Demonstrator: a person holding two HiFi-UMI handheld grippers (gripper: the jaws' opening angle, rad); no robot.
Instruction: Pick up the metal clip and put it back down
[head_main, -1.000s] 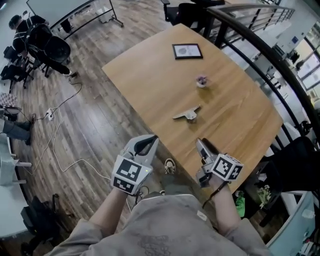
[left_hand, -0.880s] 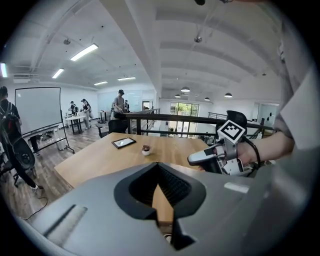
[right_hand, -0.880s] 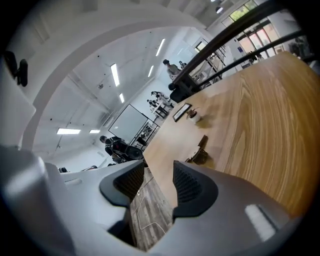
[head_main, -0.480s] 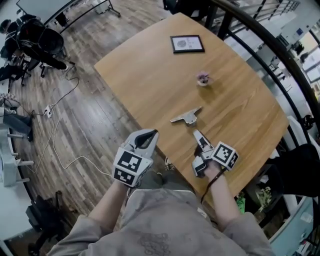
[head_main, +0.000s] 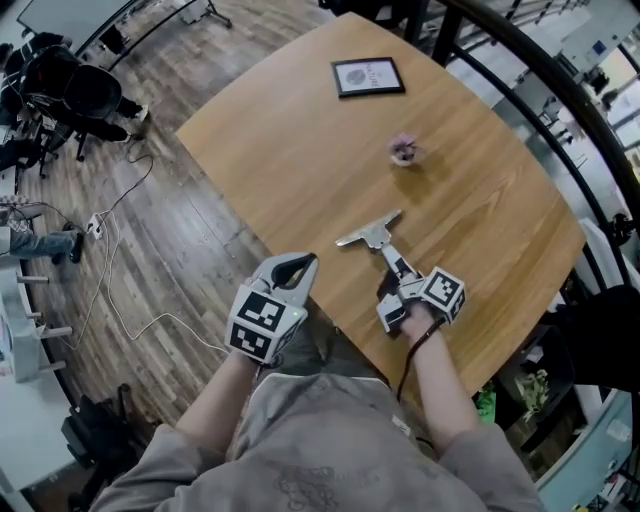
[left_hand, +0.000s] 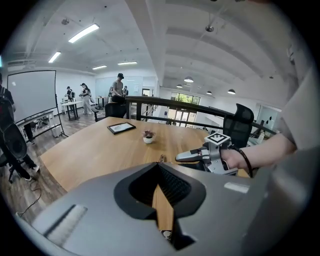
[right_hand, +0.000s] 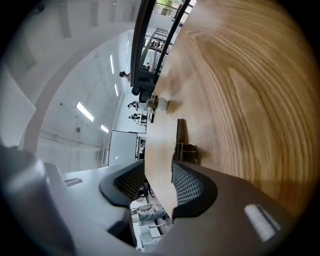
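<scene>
The metal clip (head_main: 368, 236) lies flat on the wooden table (head_main: 300, 150), a silver T-shaped piece near the front edge. My right gripper (head_main: 392, 256) reaches over the table, its fingertips right at the clip's near end. In the right gripper view the clip (right_hand: 181, 139) lies just ahead of the right gripper (right_hand: 158, 168), whose jaws stand apart with nothing between them. My left gripper (head_main: 304, 263) hovers at the table's front edge, left of the clip, fingertips together and empty. The left gripper view shows the left gripper (left_hand: 159, 166), the clip (left_hand: 161, 159) beyond it and the right gripper (left_hand: 179, 158).
A small potted plant (head_main: 403, 150) stands beyond the clip, and a framed picture (head_main: 368, 77) lies at the far end. A dark railing (head_main: 560, 110) curves along the table's right side. Chairs (head_main: 75, 90) and cables (head_main: 110, 290) occupy the floor to the left.
My right gripper has moved forward over the table until its tips are at the clip. The left gripper has stayed by the front edge.
</scene>
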